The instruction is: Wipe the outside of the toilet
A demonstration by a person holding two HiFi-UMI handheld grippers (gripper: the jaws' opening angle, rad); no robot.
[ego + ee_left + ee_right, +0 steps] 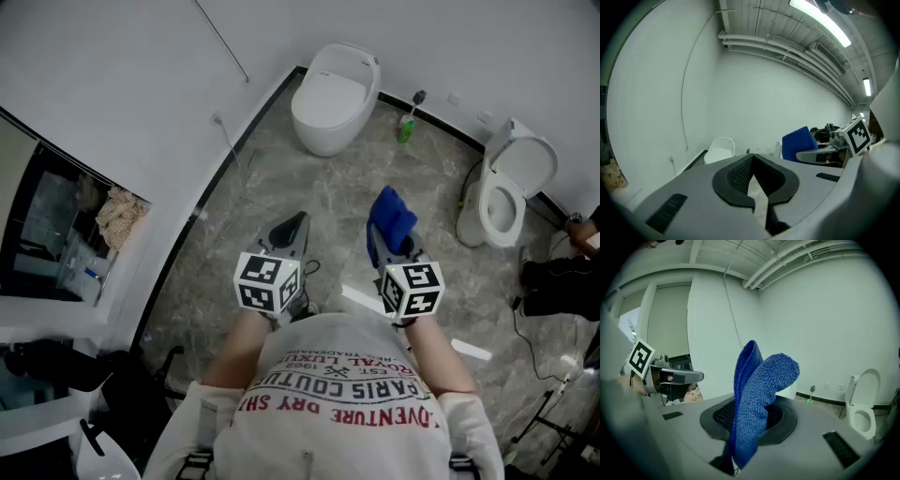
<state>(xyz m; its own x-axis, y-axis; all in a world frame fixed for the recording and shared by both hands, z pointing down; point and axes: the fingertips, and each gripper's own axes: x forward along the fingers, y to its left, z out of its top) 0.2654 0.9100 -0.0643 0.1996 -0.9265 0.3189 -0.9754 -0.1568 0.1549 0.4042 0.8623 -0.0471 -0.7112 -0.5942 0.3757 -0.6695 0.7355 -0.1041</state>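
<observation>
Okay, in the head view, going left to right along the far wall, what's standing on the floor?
White toilet with its lid shut → toilet brush in a green holder → white toilet with its lid raised.

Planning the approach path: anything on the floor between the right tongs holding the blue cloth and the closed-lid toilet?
Nothing visible. Bare grey marble floor lies between the right gripper, shut on the blue terry cloth, and the white closed-lid toilet. The green bottle stands by the wall beside it, off the line.
</observation>
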